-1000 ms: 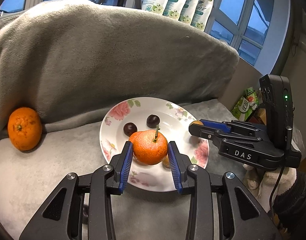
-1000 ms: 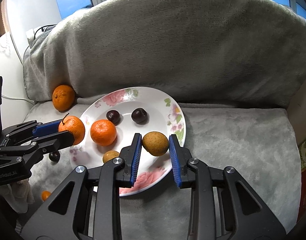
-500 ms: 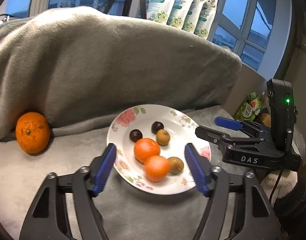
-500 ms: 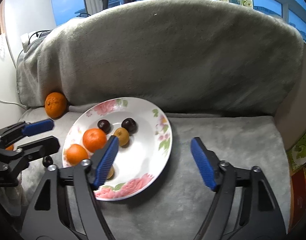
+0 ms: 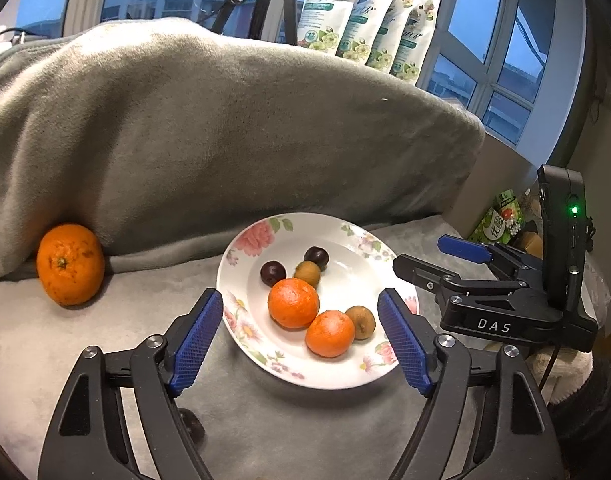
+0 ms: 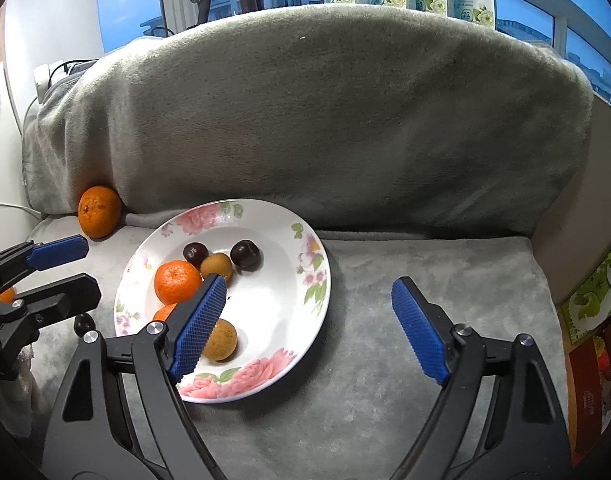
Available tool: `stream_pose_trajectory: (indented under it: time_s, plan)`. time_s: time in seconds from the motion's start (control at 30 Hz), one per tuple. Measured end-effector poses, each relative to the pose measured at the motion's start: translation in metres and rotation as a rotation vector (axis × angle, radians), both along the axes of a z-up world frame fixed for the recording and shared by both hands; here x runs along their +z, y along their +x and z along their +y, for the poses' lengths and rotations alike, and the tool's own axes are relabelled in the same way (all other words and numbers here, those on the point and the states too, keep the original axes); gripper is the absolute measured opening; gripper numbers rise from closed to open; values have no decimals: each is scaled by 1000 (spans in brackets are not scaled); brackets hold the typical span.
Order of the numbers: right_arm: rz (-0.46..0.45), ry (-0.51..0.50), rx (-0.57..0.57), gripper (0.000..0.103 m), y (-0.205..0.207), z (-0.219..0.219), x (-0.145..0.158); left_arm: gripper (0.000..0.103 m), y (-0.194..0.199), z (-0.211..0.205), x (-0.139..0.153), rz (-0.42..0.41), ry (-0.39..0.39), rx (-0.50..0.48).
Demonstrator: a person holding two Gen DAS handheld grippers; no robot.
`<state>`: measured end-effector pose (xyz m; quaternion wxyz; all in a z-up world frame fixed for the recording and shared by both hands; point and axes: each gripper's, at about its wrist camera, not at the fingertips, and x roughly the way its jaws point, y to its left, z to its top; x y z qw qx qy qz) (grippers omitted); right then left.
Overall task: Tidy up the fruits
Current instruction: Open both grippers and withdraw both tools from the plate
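Observation:
A floral white plate [image 5: 241, 320] [image 6: 317, 280] on the grey cushion holds two tangerines [image 5: 293, 302] [image 5: 330, 333], two brown fruits [image 5: 360, 322] [image 5: 307, 273] and two dark plums [image 5: 273, 273] [image 5: 316, 256]. My left gripper [image 5: 299, 298] hovers at the plate's near edge, jaws opening, pads touching nothing. My right gripper [image 6: 309, 282] hangs over the plate's right side, jaws also opening, empty; its left finger hides part of a tangerine [image 6: 177, 282]. A large orange [image 5: 70, 264] [image 6: 99, 211] rests against the sofa back. A dark plum [image 6: 83, 322] lies on the cushion.
A grey blanket [image 5: 225, 128] covers the sofa back behind the plate. Detergent pouches [image 5: 365, 20] stand on the windowsill. Green and red packages [image 6: 593, 300] sit past the cushion's right edge. A small orange fruit [image 6: 5, 294] shows behind the left gripper.
Both grippers have opened wide and drawn back. The left let go of a tangerine and the right let go of a brown fruit; both fruits now lie on the plate.

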<state>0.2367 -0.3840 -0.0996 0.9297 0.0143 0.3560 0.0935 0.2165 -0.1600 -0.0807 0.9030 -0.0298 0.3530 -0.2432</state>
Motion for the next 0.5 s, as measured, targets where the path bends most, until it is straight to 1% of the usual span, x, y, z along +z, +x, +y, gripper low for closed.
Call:
stream_pose_trajectory:
  time_s: [0.27, 0.5]
  plan:
    - [-5, 3, -6, 87, -5, 1, 5, 80, -6, 4, 7, -22, 11, 8]
    - [-27, 5, -6, 88, -10, 7, 18, 80, -14, 13, 17, -57, 15, 25]
